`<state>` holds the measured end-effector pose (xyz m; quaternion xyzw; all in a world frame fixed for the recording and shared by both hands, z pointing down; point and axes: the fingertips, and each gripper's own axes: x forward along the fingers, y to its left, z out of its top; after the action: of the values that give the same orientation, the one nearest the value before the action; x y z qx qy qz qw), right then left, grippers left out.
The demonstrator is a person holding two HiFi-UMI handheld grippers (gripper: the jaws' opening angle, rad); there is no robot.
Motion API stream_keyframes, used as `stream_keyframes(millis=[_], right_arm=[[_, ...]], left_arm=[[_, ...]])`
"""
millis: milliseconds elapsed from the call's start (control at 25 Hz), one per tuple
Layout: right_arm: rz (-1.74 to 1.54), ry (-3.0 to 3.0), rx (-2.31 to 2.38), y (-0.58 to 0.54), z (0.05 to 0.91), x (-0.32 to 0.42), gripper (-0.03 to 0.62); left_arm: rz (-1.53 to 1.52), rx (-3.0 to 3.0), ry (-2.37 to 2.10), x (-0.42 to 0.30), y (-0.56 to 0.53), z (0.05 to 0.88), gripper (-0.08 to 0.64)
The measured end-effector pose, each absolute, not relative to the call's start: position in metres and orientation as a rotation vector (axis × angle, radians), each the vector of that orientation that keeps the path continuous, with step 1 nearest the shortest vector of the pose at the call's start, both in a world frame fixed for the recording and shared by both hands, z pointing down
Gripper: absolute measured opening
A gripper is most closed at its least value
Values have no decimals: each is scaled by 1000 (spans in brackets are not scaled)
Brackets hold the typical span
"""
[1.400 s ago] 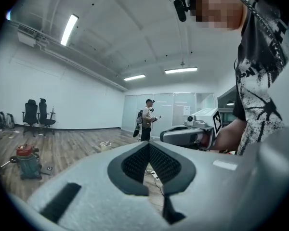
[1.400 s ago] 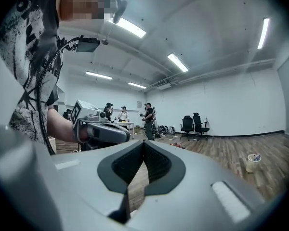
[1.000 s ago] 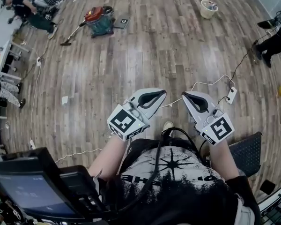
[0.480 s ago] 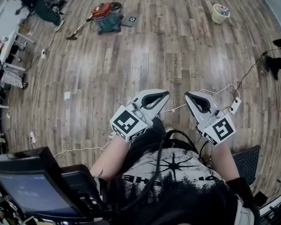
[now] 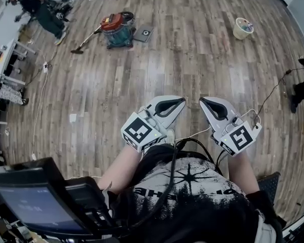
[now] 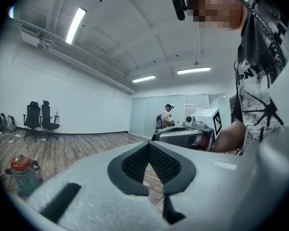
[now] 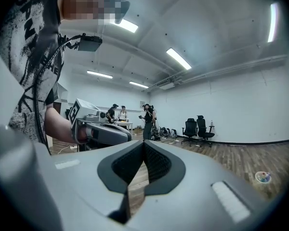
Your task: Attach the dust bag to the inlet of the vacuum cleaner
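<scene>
- Left gripper (image 5: 179,101): fingers are closed tip to tip and there's nothing between them. You just see wood floor (image 5: 192,65) through the little gap behind the pads.
- Right gripper (image 5: 202,101): same deal, fingers pressed together and nothing in them.
- Both are held out level in front of the person's chest, side by side but not touching, with the tips angled slightly toward each other.
- The vacuum cleaner (image 5: 117,28) is well ahead of both sets of fingertips and off toward the left gripper's side, sitting on the floor. It has a teal drum and a red top. In the left gripper view it's low down and far off to the left of the fingers.
- Its hose and wand (image 5: 86,36) run out along the floor, away from the grippers.
- A flat dark square thing (image 5: 144,33) lies right beside the vacuum, on the side closer to the line the fingers point along. It could be the dust bag, but I honestly can't tell from here.
- A pale bucket (image 5: 242,28) with stuff in it sits far ahead, past the right gripper's fingers and off to their right.
- A white cable (image 5: 202,131) runs along the floor just below the grippers.
- Another person (image 5: 40,6) is beyond the vacuum, at the far left.
- Two office chairs (image 7: 197,128) stand against the far wall, ahead of the right fingers.
</scene>
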<state>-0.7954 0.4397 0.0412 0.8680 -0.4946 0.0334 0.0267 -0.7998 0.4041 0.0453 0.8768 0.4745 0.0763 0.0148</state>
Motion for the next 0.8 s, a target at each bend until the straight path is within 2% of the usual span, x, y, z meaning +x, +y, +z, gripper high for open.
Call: stream_keyframes(millis=[200, 800], right_arm=[[88, -1526, 2670, 410, 39, -743, 5], [127, -1615, 2605, 374, 42, -640, 4]], left_arm=[[206, 2741, 1476, -746, 374, 40, 0], [199, 2756, 1333, -647, 330, 49, 0]])
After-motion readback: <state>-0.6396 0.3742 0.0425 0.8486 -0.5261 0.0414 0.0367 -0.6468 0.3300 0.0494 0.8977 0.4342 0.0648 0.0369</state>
